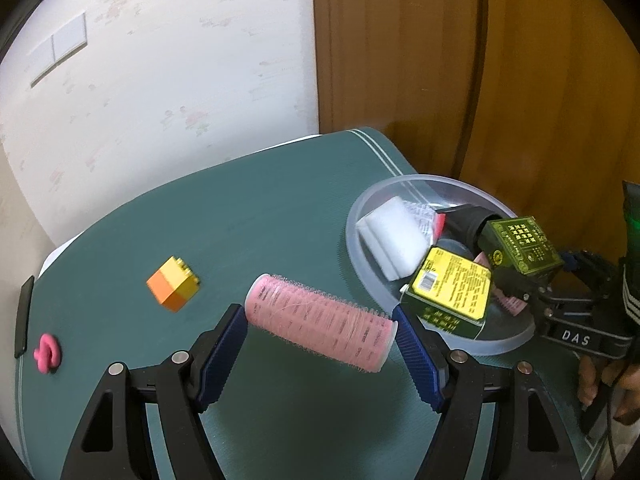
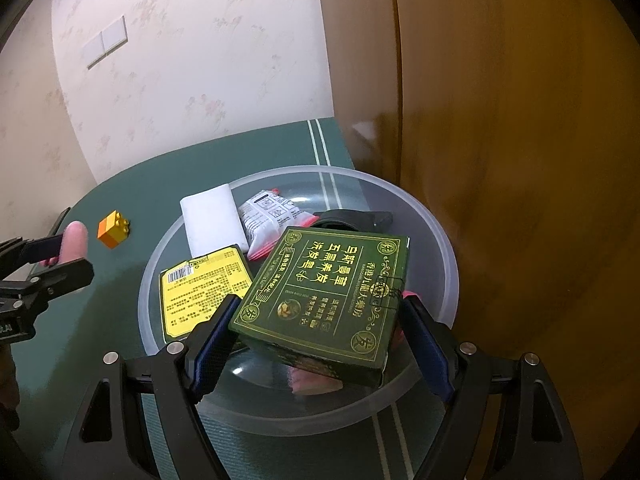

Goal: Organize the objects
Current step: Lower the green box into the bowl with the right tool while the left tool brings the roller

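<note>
Sorting looks roughly half done: the left gripper [image 1: 320, 322] clamps a pink hair roller [image 1: 318, 322] above the surface [image 1: 260, 216]; the right gripper [image 2: 316, 332] holds a green box [image 2: 326, 296] over the clear tray [image 2: 444, 252]; the yellow-orange brick [image 1: 174, 282] and pink ring [image 1: 48, 352] remain out.

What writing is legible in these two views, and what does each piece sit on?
"DAS": plate on the right tongs.
"香港九龍大藥房", as best read, upside down to the camera: green box lid; its finer gold print is too small.
Yellow label: barcode and print, too small to read.
White packet: print too small.
Pink roller: lettering blurred.
</note>
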Available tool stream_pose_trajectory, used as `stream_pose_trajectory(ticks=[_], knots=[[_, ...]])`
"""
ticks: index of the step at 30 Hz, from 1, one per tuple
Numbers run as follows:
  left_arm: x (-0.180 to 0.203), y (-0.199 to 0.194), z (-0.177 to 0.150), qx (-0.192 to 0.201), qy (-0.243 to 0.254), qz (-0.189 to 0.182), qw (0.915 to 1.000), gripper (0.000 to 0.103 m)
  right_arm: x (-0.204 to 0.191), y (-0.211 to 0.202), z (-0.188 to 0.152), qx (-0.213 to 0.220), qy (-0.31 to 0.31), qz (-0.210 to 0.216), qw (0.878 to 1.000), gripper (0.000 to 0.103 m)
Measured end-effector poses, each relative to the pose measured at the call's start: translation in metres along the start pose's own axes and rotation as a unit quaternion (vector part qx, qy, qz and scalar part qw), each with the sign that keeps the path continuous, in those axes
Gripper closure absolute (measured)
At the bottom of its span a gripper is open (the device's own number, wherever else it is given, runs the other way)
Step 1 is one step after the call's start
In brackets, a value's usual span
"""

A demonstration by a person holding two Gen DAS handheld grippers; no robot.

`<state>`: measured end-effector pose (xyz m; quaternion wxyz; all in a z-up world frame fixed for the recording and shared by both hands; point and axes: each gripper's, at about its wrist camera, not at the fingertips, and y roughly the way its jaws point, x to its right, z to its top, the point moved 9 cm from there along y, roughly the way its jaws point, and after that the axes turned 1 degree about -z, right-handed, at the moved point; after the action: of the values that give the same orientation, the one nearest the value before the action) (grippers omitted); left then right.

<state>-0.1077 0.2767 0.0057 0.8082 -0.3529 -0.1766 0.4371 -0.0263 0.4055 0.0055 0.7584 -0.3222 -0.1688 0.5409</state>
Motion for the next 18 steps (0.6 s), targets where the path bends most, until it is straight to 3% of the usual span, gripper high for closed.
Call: stream_pose_trajectory(ticks=[8,18], knots=[[0.017,0.006,0.012,0.002,0.012,-0.004,0.9999,0.025,0.009,-0.005,0.001,0.014,0.028,0.007,0.999,0.022],[0.036,0.016,0.022,-0.002,0.025,-0.02,0.9995,0.025,0.007,-0.006,0.004,0.022,0.02,0.003,1.0,0.022]])
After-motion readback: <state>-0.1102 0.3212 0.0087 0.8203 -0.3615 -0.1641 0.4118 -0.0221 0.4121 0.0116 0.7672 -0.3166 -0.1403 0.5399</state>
